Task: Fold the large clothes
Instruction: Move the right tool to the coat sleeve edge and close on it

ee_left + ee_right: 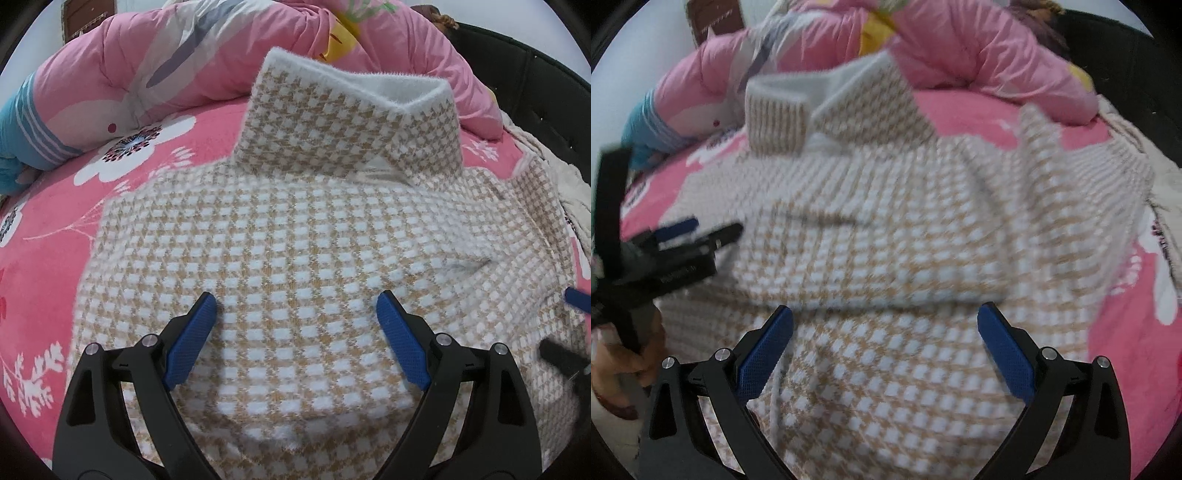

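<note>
One houndstooth sweater (pixel 295 240) is spread on the pink bed sheet (pixel 48 258), collar far, body partly folded. Both claws, left claw (pixel 295 317) and right claw (pixel 885 325), are held apart, empty. Mid-fold is judged; next, an edge must be pinched.

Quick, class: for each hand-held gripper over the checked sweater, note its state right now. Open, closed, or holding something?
Left hand-held gripper: open, holding nothing, above the sweater.
Right hand-held gripper: open, holding nothing, also above the sweater.
</note>
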Available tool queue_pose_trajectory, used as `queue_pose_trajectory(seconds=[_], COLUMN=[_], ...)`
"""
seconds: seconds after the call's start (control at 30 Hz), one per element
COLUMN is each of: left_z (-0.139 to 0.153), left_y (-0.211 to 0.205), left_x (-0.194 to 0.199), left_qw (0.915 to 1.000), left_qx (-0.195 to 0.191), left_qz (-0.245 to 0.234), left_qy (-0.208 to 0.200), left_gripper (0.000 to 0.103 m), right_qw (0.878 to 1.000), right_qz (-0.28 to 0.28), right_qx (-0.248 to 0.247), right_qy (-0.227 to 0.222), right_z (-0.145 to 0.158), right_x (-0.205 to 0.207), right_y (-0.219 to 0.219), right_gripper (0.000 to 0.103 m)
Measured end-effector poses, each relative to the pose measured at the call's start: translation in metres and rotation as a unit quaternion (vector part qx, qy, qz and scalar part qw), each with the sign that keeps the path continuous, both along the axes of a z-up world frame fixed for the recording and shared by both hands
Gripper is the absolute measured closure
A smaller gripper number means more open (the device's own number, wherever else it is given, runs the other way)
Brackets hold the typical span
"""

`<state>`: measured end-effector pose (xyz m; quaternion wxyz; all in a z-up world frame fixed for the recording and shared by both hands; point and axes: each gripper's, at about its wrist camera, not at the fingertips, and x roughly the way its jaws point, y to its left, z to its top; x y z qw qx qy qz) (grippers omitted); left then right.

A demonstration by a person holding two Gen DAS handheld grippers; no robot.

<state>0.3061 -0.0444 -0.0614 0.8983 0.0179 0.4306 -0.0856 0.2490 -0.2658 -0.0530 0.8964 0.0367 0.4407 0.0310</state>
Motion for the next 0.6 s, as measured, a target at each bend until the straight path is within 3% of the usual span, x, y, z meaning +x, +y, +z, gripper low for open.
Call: queue_pose_trajectory(seconds=[0.2,0.43,0.6], left_z=[-0.002,-0.002,-0.002], left_y=[0.002,0.004,0.005], left_x=[-0.003,-0.007,-0.009], left_qw=[0.9999,0.9997,0.9995], left_qx=[-0.008,-0.02,-0.021], left_qz=[0.002,0.003,0.004], left_qy=[-0.01,-0.017,-0.022], left_gripper=[0.018,0.018,0.017], right_qw=[0.999,0.996,0.991], right_qz=[-0.038,-0.083,-0.127], right_qx=[0.001,0.013,0.049], right_qy=[-0.018,-0.033,0.001], right_z=[0.029,0.054,0.055], right_x=[0.008,0.028,0.055], right_y=[-0.045,-0.135,-0.208], right_gripper=[0.006,0.006,0.006])
